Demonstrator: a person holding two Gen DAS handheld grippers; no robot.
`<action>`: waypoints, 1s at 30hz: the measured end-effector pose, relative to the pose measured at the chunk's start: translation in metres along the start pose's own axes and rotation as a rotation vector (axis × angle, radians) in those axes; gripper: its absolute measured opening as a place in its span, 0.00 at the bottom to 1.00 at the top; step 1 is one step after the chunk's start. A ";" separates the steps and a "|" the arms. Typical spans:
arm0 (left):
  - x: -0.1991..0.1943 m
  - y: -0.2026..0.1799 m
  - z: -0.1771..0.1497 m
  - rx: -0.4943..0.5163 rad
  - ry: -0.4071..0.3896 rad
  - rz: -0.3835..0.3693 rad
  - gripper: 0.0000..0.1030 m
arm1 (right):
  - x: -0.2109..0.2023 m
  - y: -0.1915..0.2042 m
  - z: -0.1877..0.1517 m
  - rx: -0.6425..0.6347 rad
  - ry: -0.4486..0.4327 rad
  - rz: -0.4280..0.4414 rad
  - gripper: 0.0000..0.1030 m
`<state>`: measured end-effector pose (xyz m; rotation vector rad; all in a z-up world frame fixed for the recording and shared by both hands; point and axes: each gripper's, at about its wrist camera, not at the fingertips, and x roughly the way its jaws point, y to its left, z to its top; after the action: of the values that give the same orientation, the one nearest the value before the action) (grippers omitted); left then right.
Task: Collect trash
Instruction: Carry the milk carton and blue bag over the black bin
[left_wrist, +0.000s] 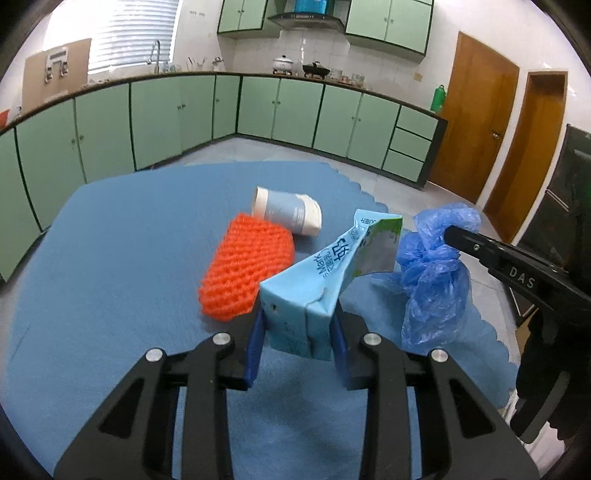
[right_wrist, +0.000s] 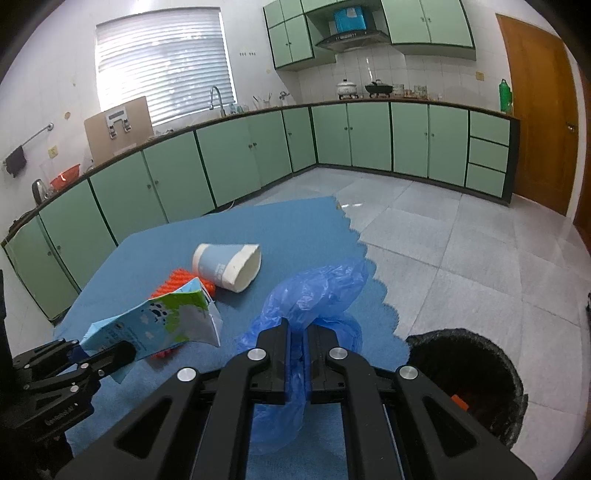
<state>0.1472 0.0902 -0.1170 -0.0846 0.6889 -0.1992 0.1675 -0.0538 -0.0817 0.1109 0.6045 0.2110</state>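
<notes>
A crushed light-blue milk carton (left_wrist: 295, 295) sits between the blue pads of my left gripper (left_wrist: 298, 325), which is shut on its lower end; its green-and-white top points up and right. In the right wrist view the carton (right_wrist: 155, 325) hangs off the cloth in the left gripper (right_wrist: 107, 354). My right gripper (right_wrist: 297, 328) is shut on a crumpled blue plastic bag (right_wrist: 317, 291), which bulges ahead of the fingers and trails beneath them. The left wrist view shows the bag (left_wrist: 432, 273) pinched at the right gripper's (left_wrist: 448, 234) tip.
An orange foam mesh (left_wrist: 243, 266) and a tipped paper cup (left_wrist: 288, 212) lie on the blue cloth (left_wrist: 129, 258) beyond the carton. A black-lined trash bin (right_wrist: 509, 369) stands on the tiled floor at the lower right, beside the cloth's scalloped edge. Green cabinets line the far walls.
</notes>
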 end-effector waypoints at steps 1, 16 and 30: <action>-0.002 -0.001 0.002 -0.006 -0.007 0.002 0.30 | -0.003 0.000 0.002 -0.001 -0.006 0.001 0.05; -0.008 -0.039 0.031 0.004 -0.066 0.038 0.30 | -0.044 -0.025 0.021 0.005 -0.085 -0.024 0.05; 0.022 -0.113 0.052 0.070 -0.067 -0.050 0.30 | -0.071 -0.087 0.029 0.058 -0.127 -0.123 0.05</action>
<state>0.1799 -0.0241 -0.0744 -0.0413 0.6131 -0.2677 0.1413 -0.1564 -0.0329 0.1414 0.4896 0.0668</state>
